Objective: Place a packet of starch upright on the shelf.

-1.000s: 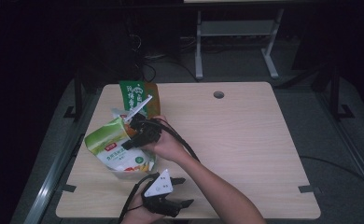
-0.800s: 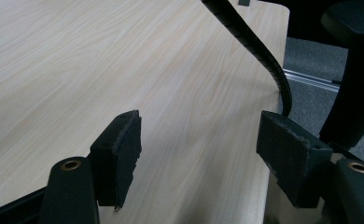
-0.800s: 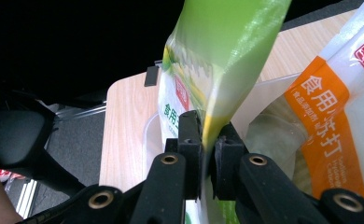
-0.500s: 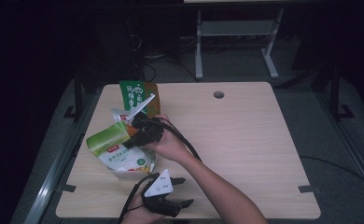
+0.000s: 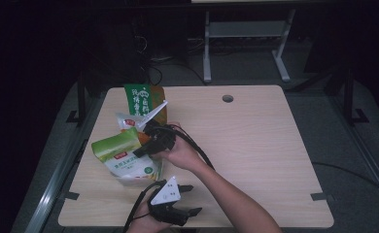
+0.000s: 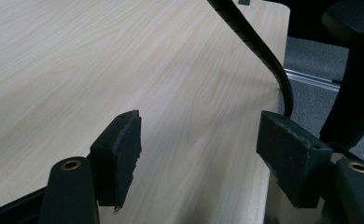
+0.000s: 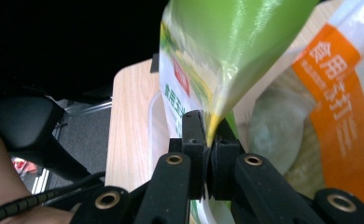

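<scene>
Toward the tabletop's [image 5: 255,145] left edge, the green-topped bag [image 5: 122,155] lies partly over a white-and-orange bag [image 5: 129,121], with a dark green pouch [image 5: 144,99] standing just behind them. The right claw [image 5: 141,151] is clamped tight on the green-topped bag's edge, its jaws pinching the film. At the near edge the left claw [image 5: 190,199] rests with jaws spread wide and nothing between them, and the whole right half of the tabletop lies bare out to its far and right edges.

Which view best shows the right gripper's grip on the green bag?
Right gripper view: the right gripper is clamped on the green bag at its edge. High view shows the bag lifted but the pinch small. Left gripper view faces bare table.
</scene>
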`<state>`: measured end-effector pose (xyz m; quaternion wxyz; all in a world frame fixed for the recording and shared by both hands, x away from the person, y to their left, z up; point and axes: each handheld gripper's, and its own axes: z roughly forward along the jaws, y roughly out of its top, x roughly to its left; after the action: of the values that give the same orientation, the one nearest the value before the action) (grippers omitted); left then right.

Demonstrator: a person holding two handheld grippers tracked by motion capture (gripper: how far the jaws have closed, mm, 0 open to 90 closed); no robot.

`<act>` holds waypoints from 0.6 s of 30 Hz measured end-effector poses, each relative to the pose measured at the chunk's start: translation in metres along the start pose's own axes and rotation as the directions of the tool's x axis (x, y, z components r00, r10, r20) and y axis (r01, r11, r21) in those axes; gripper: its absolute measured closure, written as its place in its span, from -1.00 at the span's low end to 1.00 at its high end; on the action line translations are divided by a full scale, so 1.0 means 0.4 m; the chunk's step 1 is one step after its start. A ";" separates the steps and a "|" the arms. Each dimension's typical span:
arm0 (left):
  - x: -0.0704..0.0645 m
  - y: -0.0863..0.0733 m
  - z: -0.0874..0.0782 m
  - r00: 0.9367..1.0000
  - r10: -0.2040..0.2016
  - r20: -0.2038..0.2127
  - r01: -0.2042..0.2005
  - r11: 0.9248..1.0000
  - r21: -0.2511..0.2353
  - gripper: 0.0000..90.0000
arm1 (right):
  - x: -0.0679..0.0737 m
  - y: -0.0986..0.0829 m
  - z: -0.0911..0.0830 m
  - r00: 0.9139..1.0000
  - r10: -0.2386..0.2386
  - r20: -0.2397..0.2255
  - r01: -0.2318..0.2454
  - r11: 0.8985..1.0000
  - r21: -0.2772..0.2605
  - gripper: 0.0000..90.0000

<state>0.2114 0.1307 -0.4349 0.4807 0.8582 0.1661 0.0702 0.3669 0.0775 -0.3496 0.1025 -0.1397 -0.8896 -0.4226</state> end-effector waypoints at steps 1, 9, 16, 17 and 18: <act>0.000 0.000 0.000 1.000 0.000 -0.001 0.000 1.000 0.000 -0.32 | -0.002 -0.004 -0.001 1.000 0.000 0.008 0.000 1.000 0.013 0.93; 0.005 -0.001 0.000 1.000 -0.004 -0.007 0.004 1.000 0.003 -0.32 | -0.006 -0.003 -0.029 1.000 0.005 0.009 -0.005 1.000 -0.024 0.73; 0.010 -0.001 -0.003 1.000 -0.008 -0.013 0.008 1.000 -0.001 -0.32 | -0.004 0.003 -0.038 1.000 0.000 0.007 0.000 1.000 -0.030 0.85; 0.010 -0.001 -0.003 1.000 -0.008 -0.013 0.008 1.000 -0.004 -0.32 | -0.004 0.001 -0.037 1.000 0.005 0.001 -0.005 1.000 -0.029 0.87; 0.010 -0.001 -0.003 1.000 -0.008 -0.014 0.008 1.000 -0.004 -0.32 | -0.005 -0.002 -0.036 1.000 0.007 0.000 -0.007 1.000 -0.028 0.88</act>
<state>0.2148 0.1332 -0.4347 0.4815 0.8560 0.1727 0.0745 0.3692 0.0653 -0.3418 0.1020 -0.1444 -0.8831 -0.4347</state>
